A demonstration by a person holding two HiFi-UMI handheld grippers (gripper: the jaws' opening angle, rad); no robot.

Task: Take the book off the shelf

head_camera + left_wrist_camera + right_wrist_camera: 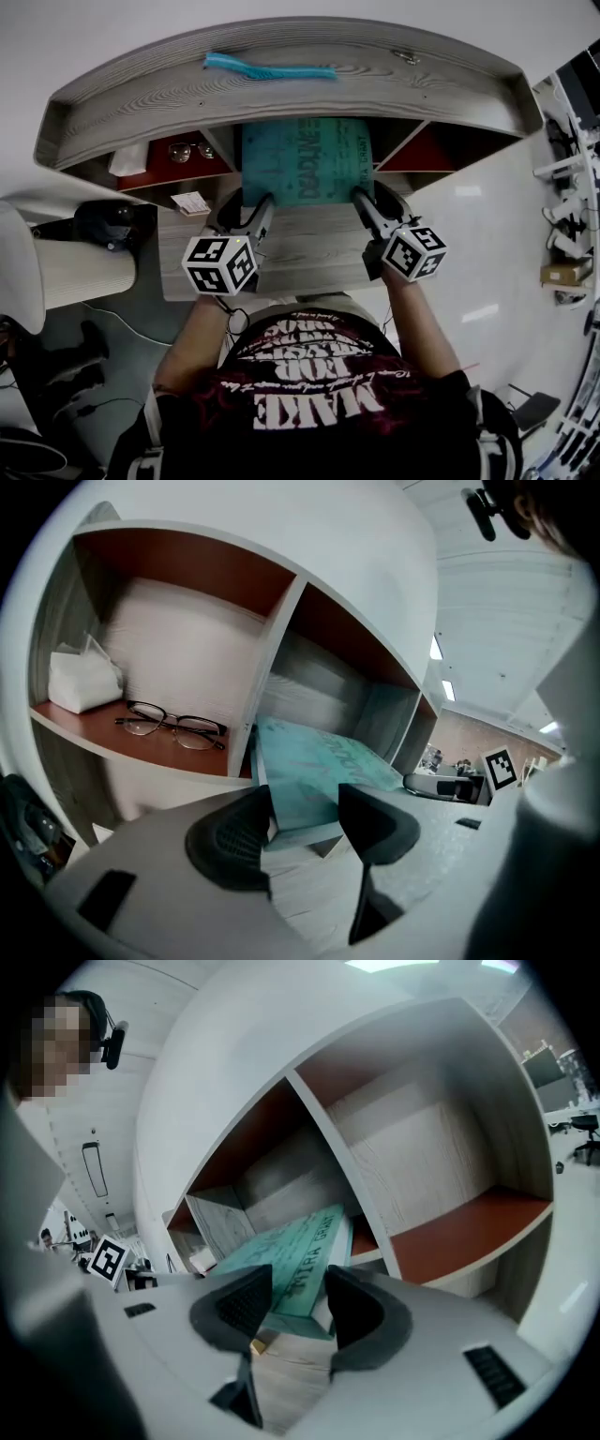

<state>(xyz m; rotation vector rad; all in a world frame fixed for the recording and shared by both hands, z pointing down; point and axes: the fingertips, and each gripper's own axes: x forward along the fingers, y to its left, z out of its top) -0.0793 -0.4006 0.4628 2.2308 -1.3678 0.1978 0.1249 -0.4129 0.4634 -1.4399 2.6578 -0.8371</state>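
Left gripper (249,201) and right gripper (373,199) each clench a near corner of the book (307,155), so pull evenly, straight off the shelf (281,94).

Glasses (192,150) in left shelf (281,89) bay; book (307,159) in middle bay.

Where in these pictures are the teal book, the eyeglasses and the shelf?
teal book (307,159): head view, middle of its front cover.
eyeglasses (172,723): left gripper view, bridge between the lenses.
shelf (422,86): head view, its bare wooden top board.
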